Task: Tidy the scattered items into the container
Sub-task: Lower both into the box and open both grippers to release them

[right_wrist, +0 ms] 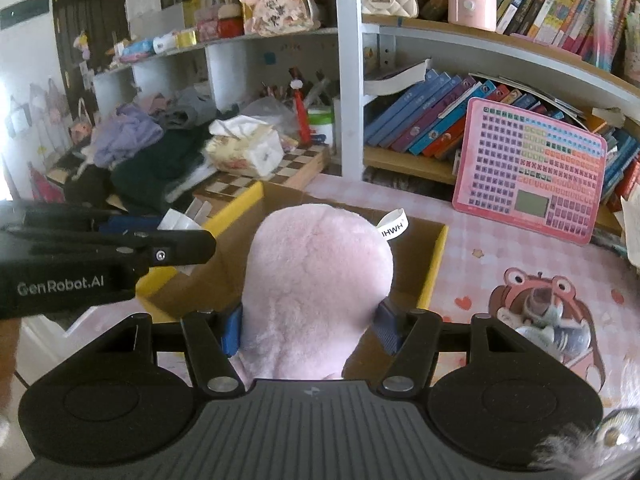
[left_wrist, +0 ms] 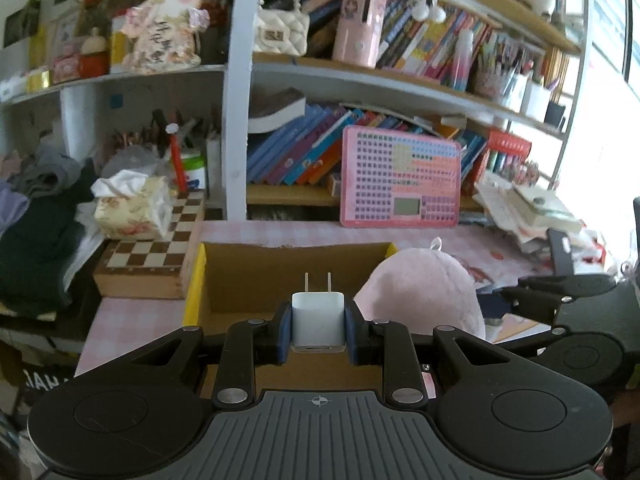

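Now, with left gripper (left_wrist: 318, 326) clamped on charger (left_wrist: 318, 320) and right gripper (right_wrist: 310, 330) squeezing plush (right_wrist: 316, 280), lower both well inside box (left_wrist: 196, 280) before releasing.

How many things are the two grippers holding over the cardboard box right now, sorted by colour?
White: 1, the charger plug in the left gripper.
Pink: 1, the plush toy in the right gripper.
Total: 2, both at the cardboard box.

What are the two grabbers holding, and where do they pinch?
The left hand-held gripper pinches a white charger plug by its sides. The right hand-held gripper squeezes a pink plush toy around its lower sides.
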`<state>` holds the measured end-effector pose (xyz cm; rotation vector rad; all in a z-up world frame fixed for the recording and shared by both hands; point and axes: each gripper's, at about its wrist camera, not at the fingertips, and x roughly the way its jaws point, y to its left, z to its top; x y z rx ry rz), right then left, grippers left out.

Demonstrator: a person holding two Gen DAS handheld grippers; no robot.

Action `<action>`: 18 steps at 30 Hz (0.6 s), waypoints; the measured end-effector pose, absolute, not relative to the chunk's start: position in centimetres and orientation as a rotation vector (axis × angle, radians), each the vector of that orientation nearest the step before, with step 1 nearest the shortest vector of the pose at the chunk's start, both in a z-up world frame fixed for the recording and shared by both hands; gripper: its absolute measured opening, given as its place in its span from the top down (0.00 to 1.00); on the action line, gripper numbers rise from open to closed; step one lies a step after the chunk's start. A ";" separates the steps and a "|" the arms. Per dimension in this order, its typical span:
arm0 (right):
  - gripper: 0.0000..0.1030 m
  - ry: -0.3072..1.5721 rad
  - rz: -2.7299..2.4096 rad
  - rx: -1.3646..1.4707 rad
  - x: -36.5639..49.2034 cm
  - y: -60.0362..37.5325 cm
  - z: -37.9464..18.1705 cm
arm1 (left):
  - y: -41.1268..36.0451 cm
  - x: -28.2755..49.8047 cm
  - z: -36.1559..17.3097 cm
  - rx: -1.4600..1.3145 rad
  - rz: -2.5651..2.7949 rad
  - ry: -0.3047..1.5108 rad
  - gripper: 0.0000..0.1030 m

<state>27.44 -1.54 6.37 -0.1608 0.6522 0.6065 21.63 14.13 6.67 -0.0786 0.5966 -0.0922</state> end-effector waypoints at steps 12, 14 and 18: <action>0.40 0.711 0.717 -0.455 36.9 1.7 1.8 | 14.0 31.9 2.5 0.052 -0.055 0.838 0.76; 0.40 0.746 0.750 -0.526 38.2 2.6 0.9 | 13.9 33.2 1.5 0.070 -0.048 0.877 0.76; 0.39 0.837 0.796 -0.603 40.3 3.8 -0.6 | 13.9 35.3 -0.4 0.083 -0.037 0.953 0.76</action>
